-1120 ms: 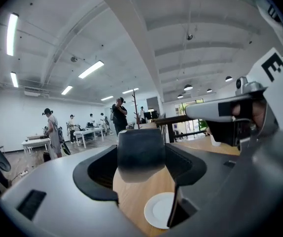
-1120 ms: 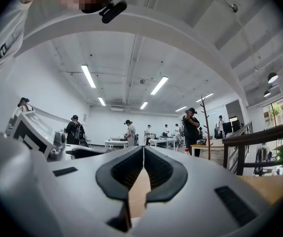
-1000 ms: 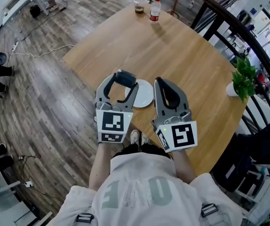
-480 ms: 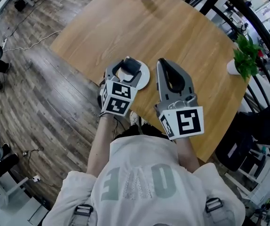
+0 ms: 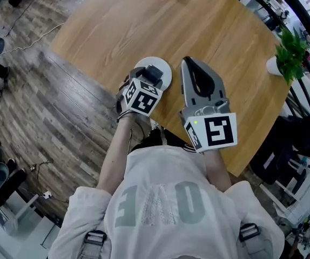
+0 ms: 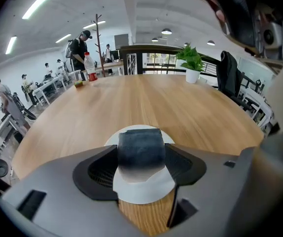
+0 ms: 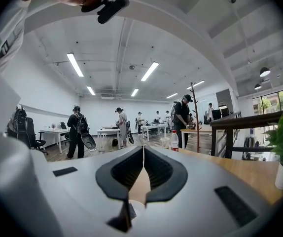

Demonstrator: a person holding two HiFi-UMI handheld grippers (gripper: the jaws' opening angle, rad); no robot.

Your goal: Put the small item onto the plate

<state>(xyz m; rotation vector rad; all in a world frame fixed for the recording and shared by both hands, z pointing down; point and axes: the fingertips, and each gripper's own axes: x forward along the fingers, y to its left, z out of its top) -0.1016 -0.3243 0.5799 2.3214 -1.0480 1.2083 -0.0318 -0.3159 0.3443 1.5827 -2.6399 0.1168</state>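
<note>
My left gripper [image 5: 154,75] is shut on a small dark blue-grey block [image 6: 141,148], held just over the white plate [image 5: 166,68] near the table's front edge. In the left gripper view the block sits between the jaws above the plate [image 6: 146,192]; whether it touches the plate I cannot tell. My right gripper [image 5: 189,61] hangs to the right of the plate, jaws closed tip to tip with nothing between them [image 7: 142,149].
The round wooden table [image 5: 198,26] carries a potted green plant [image 5: 290,50] at its right edge. A red-capped bottle [image 6: 89,68] stands at the far side. A black railing [image 5: 290,12] runs behind the table. People stand at desks far off.
My left gripper has moved forward and down over the plate with the block, tilting so its marker cube faces up. The right gripper has stayed beside the plate.
</note>
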